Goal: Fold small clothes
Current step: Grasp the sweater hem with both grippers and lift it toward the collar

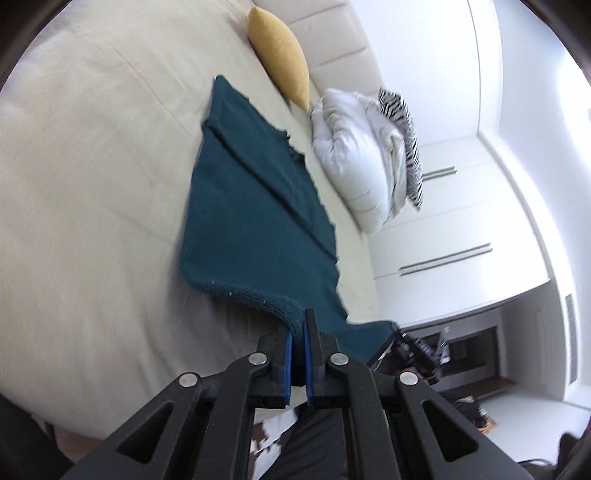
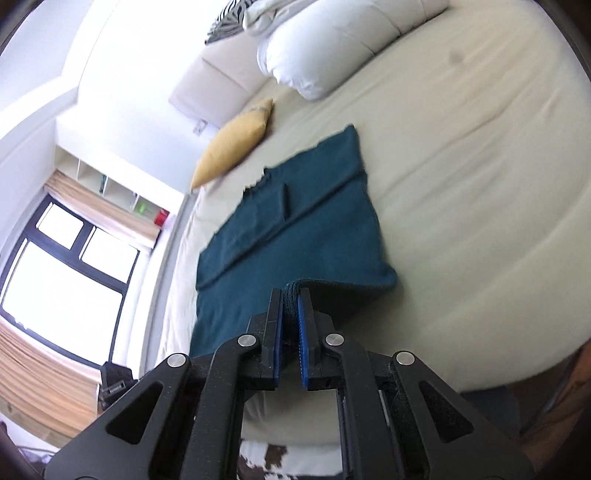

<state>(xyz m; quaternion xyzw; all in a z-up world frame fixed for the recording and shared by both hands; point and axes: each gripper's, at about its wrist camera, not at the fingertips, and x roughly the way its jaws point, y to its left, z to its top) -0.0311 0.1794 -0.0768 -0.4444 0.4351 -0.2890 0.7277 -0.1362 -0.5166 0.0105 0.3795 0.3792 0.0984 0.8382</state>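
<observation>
Gripped teal garment [image 1: 251, 221] — lengthwise toward headboard [image 1: 332, 33]

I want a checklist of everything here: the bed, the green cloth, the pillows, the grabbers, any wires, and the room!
Surface: cream bed, sheet lightly creased.
Job's things: teal cloth, partly folded, far end flat on the bed, near edge lifted.
Clutter: yellow cushion, white duvet and a striped pillow at the headboard.
Grippers: left gripper shut on the cloth's near edge; right gripper shut on the same edge.
Cables: nothing seen.
Surroundings: white wardrobe; window with a tan blind; wall shelf.
</observation>
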